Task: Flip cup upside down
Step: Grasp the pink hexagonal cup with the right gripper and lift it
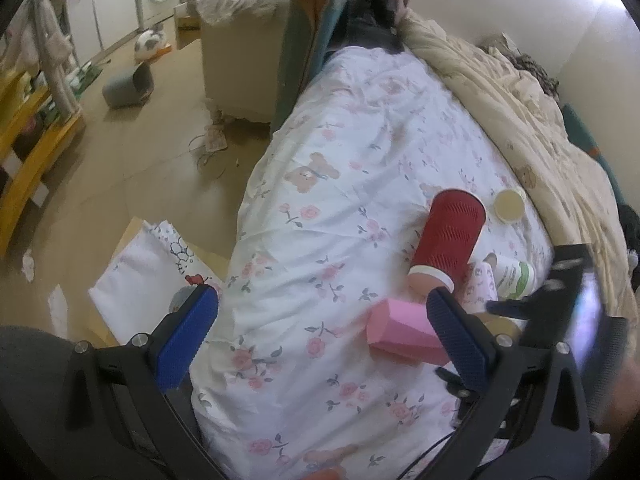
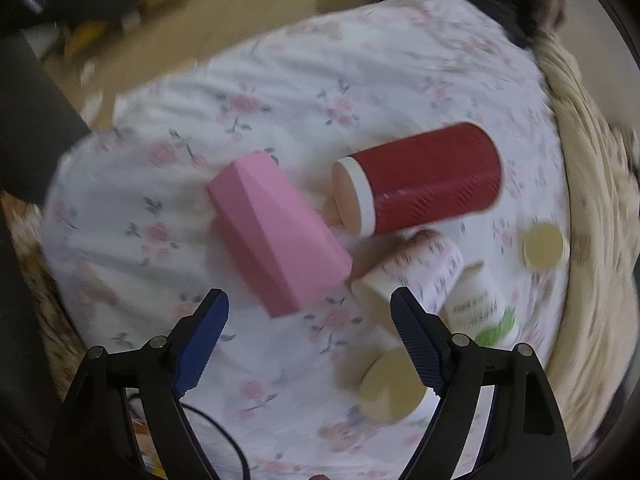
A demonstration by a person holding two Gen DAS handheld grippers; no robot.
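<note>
The red cup (image 2: 424,178) is seen lying on its side at the right wrist frame's centre, touched by nothing — the pink box (image 2: 276,232) lies just left of its rim. Both the right gripper (image 2: 310,312) and the left gripper (image 1: 322,306) are held wide apart, empty. Bare flowered sheet (image 2: 280,80) is left above the cup toward the bed's upper edge.

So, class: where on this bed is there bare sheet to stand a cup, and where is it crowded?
Bare floral sheet runs from the red cup and pink cup toward the far end and the bed's floor-side edge. Crowded: red cup, pink cup, patterned cup, green-labelled bottle and round lid cluster beside the beige quilt.
</note>
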